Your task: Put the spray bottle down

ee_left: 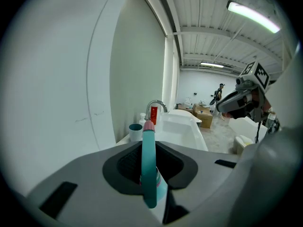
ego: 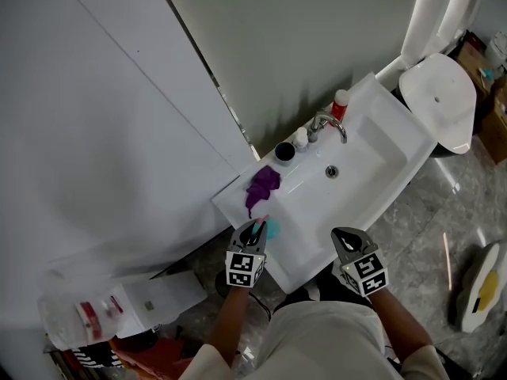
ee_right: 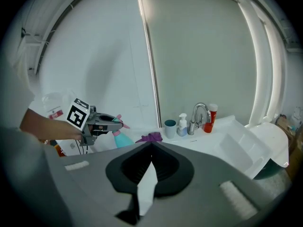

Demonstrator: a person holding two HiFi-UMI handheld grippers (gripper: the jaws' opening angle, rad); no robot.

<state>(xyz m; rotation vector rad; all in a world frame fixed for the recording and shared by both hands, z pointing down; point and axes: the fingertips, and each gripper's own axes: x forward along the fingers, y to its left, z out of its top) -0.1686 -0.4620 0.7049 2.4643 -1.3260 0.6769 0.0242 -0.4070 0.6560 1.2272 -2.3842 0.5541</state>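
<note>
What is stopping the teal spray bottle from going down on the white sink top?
Nothing visible. The left gripper holds the teal spray bottle over a bare corner of the white sink top; the purple cloth lies farther back.

Bright, even daylight-white here. Ceiling strip lamp (ee_left: 251, 16) glaring at one o'clock in the left gripper view. Both gripper views bulge fisheye, corners black, foreground soft. Faint shadows behind the faucet (ego: 329, 125).

Your spray bottle (ee_left: 149, 174) is teal with a pink nozzle. Your left gripper (ego: 254, 227) and right gripper (ego: 343, 237) are grey, each carrying 1 black-and-white square-patterned cube. The sink (ego: 396, 145) is white, the cloth (ego: 262, 185) purple, the cup (ee_right: 170, 128) teal.
</note>
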